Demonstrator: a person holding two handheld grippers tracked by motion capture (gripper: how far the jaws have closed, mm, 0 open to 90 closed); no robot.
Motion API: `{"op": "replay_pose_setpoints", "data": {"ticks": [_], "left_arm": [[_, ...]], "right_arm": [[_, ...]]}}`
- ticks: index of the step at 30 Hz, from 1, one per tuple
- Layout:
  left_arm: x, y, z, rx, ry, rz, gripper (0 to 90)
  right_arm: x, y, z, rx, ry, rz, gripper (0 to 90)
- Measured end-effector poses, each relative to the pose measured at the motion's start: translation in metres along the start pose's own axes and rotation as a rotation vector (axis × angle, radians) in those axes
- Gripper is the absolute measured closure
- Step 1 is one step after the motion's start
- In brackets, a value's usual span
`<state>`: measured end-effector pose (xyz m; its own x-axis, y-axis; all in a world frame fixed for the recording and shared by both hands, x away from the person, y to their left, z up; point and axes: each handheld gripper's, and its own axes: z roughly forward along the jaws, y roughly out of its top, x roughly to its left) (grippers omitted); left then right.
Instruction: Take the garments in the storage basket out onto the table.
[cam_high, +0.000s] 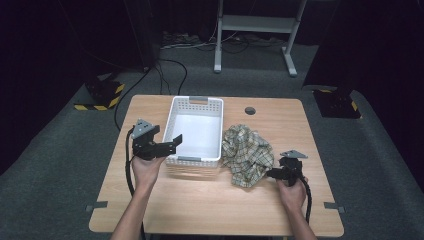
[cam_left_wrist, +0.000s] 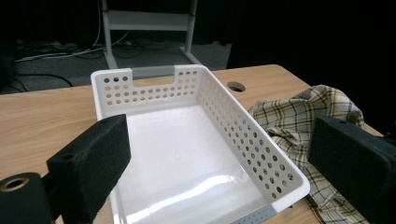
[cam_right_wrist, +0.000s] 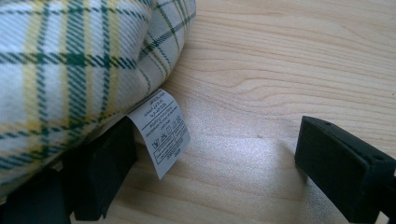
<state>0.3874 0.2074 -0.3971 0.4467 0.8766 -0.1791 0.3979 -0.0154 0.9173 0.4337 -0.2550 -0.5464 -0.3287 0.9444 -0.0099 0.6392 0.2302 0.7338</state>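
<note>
a crumpled plaid cloth (cam_high: 247, 154) is seen lying on the wooden table (cam_high: 200, 200), just to the right of a white perforated basket (cam_high: 196, 131) and touching or nearly touching its right wall. the basket is shown empty, with a grey handle strip at its far rim.

the right gripper (cam_high: 274, 173) is held low at the cloth's right edge, close to the table's front right part. in the right gripper view its jaws are spread wide apart; one jaw is tucked under the hem of the cloth (cam_right_wrist: 70, 70), beside a white care label (cam_right_wrist: 161, 133) that hangs from the fabric, while the other jaw is set well clear over bare wood. nothing is clamped between them.

the left gripper (cam_high: 170, 143) is held above the table at the basket's left front corner, pointed toward the basket. in the left gripper view its jaws are also parted widely, the basket (cam_left_wrist: 252, 140) is framed between them, and the cloth (cam_left_wrist: 299, 121) is seen past the basket's wall. nothing is held by it.
</note>
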Motion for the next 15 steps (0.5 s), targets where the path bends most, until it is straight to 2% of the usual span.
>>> {"op": "replay_pose_setpoints", "data": {"ticks": [15], "left_arm": [[0.010, -0.010, -0.016, -0.013, 0.021, -0.022, 6.2]], "right_arm": [[0.000, 0.000, 0.000, 0.000, 0.000, 0.000, 11.6]]}}
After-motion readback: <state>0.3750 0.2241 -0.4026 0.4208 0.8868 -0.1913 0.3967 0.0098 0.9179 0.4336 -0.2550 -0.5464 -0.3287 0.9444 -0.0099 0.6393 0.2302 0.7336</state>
